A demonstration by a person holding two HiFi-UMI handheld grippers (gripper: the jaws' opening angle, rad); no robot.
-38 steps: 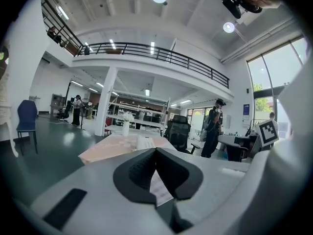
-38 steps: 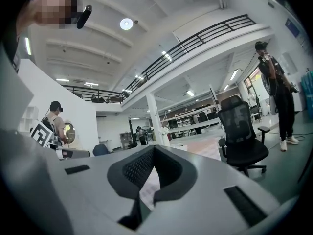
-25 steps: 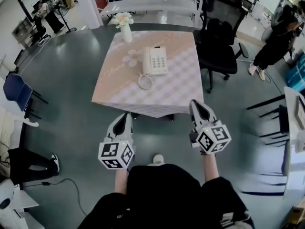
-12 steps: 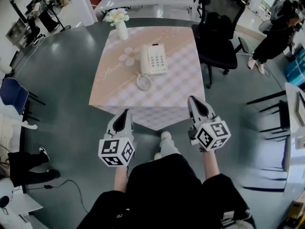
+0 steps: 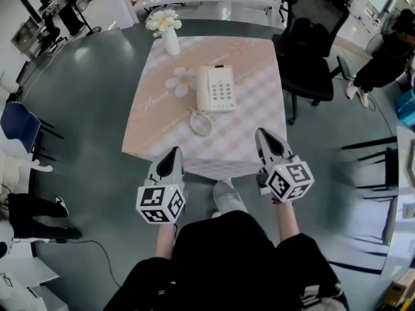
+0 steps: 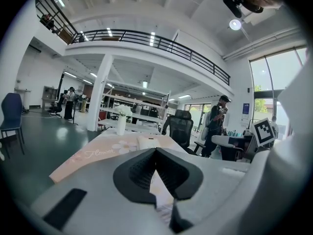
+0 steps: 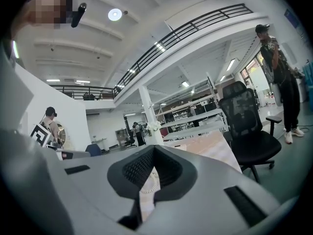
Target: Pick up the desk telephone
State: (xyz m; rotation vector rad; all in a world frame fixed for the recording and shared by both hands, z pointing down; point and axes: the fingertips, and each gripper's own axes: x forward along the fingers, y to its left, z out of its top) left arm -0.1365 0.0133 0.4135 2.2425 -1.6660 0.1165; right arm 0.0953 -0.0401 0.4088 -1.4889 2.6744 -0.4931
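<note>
A white desk telephone (image 5: 215,88) lies near the middle of a table with a pink checked cloth (image 5: 253,118), its coiled cord (image 5: 200,122) looped on the near side. In the left gripper view the telephone (image 6: 152,142) shows low on the table beyond the jaws. My left gripper (image 5: 171,155) is shut and empty, just short of the table's near edge on the left. My right gripper (image 5: 265,137) is also shut and empty, over the table's near right edge. Both are well apart from the telephone.
A white vase of flowers (image 5: 167,33) stands at the table's far left corner. A black office chair (image 5: 312,41) sits right of the table, a blue chair (image 5: 21,127) far left. A person in black (image 5: 382,62) stands far right. Shelving runs behind.
Both grippers have come forward toward the table, which now lies nearer and larger in the head view. Both jaws stayed shut.
</note>
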